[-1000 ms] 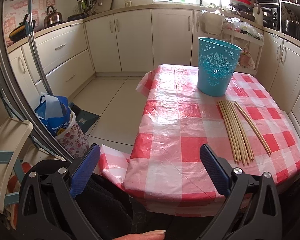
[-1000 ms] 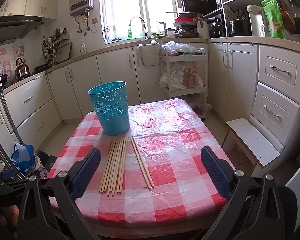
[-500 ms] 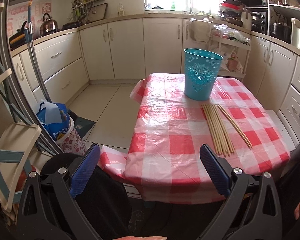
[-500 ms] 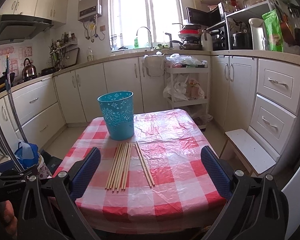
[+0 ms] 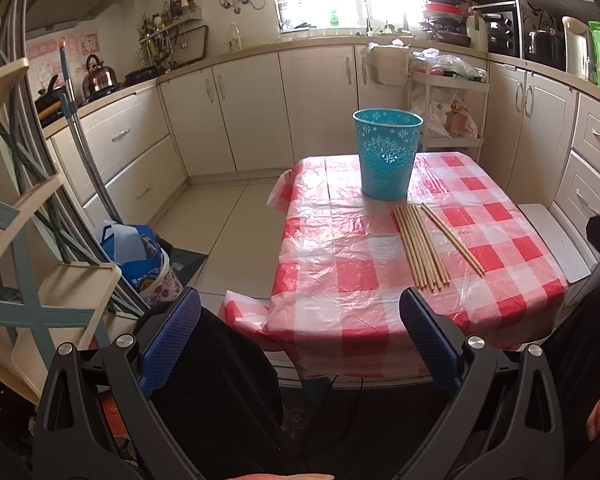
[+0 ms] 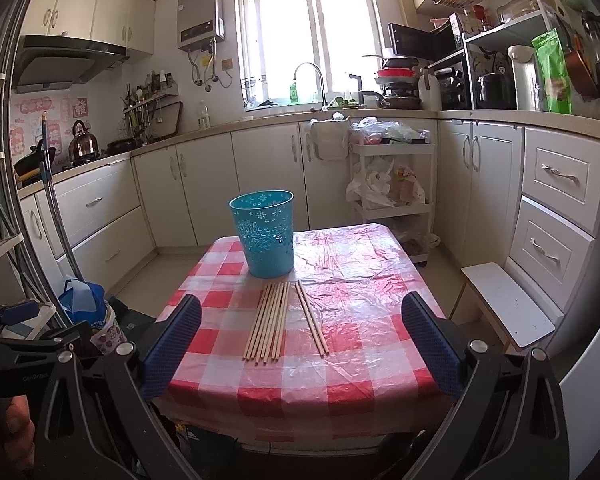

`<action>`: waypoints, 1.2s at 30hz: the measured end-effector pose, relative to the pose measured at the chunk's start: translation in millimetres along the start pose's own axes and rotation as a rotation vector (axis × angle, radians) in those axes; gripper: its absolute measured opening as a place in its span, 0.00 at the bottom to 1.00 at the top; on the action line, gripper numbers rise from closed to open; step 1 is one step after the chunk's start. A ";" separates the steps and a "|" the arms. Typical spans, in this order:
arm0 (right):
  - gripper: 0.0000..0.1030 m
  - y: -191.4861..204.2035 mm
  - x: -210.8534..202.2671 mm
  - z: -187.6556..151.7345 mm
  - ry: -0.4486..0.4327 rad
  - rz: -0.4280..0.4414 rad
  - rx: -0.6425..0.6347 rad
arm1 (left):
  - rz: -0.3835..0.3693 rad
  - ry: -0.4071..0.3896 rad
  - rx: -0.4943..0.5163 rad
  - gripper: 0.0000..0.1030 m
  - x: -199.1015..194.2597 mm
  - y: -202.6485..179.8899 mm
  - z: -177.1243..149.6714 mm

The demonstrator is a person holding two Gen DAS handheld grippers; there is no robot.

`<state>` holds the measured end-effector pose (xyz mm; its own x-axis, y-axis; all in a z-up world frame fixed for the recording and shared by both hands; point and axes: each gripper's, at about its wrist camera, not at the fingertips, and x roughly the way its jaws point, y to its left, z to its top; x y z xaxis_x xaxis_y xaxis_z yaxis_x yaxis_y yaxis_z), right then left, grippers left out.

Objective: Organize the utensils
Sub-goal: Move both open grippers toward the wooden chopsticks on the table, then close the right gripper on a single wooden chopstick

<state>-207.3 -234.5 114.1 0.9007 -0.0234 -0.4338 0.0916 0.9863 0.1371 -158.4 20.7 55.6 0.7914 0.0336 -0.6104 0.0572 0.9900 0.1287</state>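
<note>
Left gripper [image 5: 298, 336]: held with blue pads wide apart, nothing between them; hung off the near left corner of the table, well short of the sticks, aimed partly at the floor
Right gripper [image 6: 300, 340]: likewise spread wide and empty; squared up at the near table edge, sticks framed between the two pads, probably so as to lead the first pick
Chopsticks [image 6: 267, 322]: lay flat on the cloth as a tight bundle side by side, long axis running away toward the bin, near ends roughly level
Separate pair [image 6: 312, 318]: lay just beside the bundle on its right, slightly fanned from it and apart from the rest; likely the easiest first grab, being clear of neighbours
Blue bin [image 6: 266, 236]: stood upright at the far end of the sticks, just beyond their tips, open mouth up; apparently the holder meant to receive them; contents hidden from both views
Table [image 6: 380, 280]: covered in red-and-white checked plastic, wrinkled and glossy; thin sticks on slick film judged likely to roll or slide under a pinch
Progress: nothing gripped, sorting judged not yet begun
</note>
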 end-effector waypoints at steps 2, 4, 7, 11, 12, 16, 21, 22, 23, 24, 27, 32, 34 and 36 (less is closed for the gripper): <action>0.93 2.4 -5.8 0.5 0.009 -0.012 -0.011 | -0.007 -0.003 0.001 0.93 -6.3 -0.7 3.5; 0.93 5.2 -9.8 0.6 0.014 -0.018 -0.027 | -0.012 -0.009 0.004 0.93 -12.6 -1.6 5.7; 0.93 8.9 -15.8 0.0 0.010 -0.007 -0.044 | -0.017 -0.015 0.007 0.93 -18.0 -3.9 7.9; 0.93 9.9 -18.5 1.7 0.013 0.013 -0.043 | -0.018 -0.014 0.014 0.93 -22.4 -6.7 8.4; 0.93 9.5 -19.3 2.2 0.013 0.023 -0.039 | -0.018 -0.013 0.015 0.93 -23.4 -7.1 8.7; 0.93 9.4 -22.9 3.7 0.004 0.036 -0.045 | -0.023 -0.008 0.007 0.93 -26.4 -6.2 10.2; 0.93 8.0 -22.1 5.2 0.007 0.048 -0.061 | -0.044 0.004 -0.003 0.93 -26.9 -6.3 12.1; 0.93 7.1 -19.5 6.0 0.014 0.046 -0.066 | -0.053 0.011 -0.004 0.93 -24.8 -6.3 12.3; 0.93 5.8 -15.6 6.3 0.020 0.048 -0.069 | -0.061 0.014 -0.008 0.93 -21.8 -5.9 12.3; 0.93 4.5 -9.8 6.2 0.029 0.050 -0.071 | -0.064 0.015 -0.009 0.93 -18.0 -5.5 12.1; 0.93 3.6 11.1 3.4 0.073 0.034 -0.078 | -0.076 0.034 -0.010 0.93 -0.7 -5.8 12.1; 0.93 0.2 51.9 2.9 0.119 0.027 -0.091 | -0.093 0.063 -0.007 0.93 42.4 -10.4 20.1; 0.93 -3.9 73.3 4.1 0.142 0.045 -0.075 | -0.113 0.070 -0.017 0.93 60.4 -12.3 25.2; 0.93 -6.7 95.3 5.8 0.164 0.061 -0.076 | -0.128 0.078 -0.017 0.93 80.3 -17.7 31.8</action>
<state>-119.7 -244.3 77.1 0.8216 0.0579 -0.5671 0.0008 0.9947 0.1028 -76.5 1.5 29.1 0.7283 -0.0833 -0.6802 0.1442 0.9890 0.0332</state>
